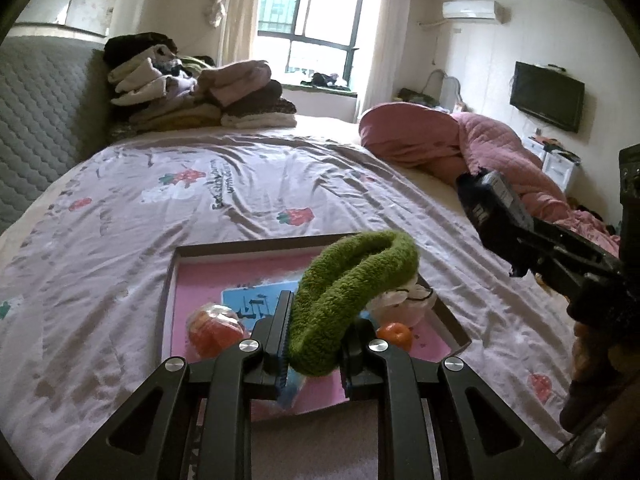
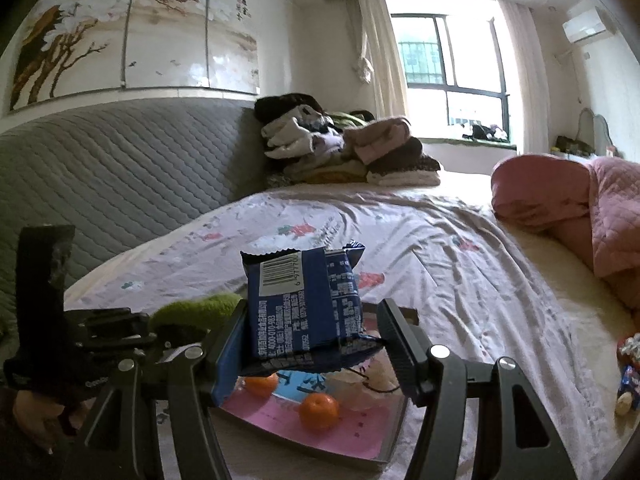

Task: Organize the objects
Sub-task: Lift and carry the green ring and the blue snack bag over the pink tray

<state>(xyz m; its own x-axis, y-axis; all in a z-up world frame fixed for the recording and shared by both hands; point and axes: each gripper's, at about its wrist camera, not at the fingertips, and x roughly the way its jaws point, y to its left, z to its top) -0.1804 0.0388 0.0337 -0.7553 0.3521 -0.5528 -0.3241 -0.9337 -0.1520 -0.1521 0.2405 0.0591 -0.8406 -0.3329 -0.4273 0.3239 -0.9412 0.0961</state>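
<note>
Left gripper (image 1: 316, 344) clamps the green fuzzy sock (image 1: 352, 292) above the pink-lined tray (image 1: 170, 280), presumably for dropping in. Right gripper (image 2: 312, 344) pinches the blue snack packet (image 2: 304, 308) over the same tray, beside the oranges (image 2: 319, 411).

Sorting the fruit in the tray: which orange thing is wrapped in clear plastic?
The larger orange fruit at the tray's left side, beside the left gripper; its wrap glints, while the small mandarin on the right is bare.

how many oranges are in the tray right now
2, both lying in the tray on its pink liner. One orange sits in the open toward the near edge; the other orange is partly covered by the blue snack packet. More could be hidden behind the grippers.
</note>
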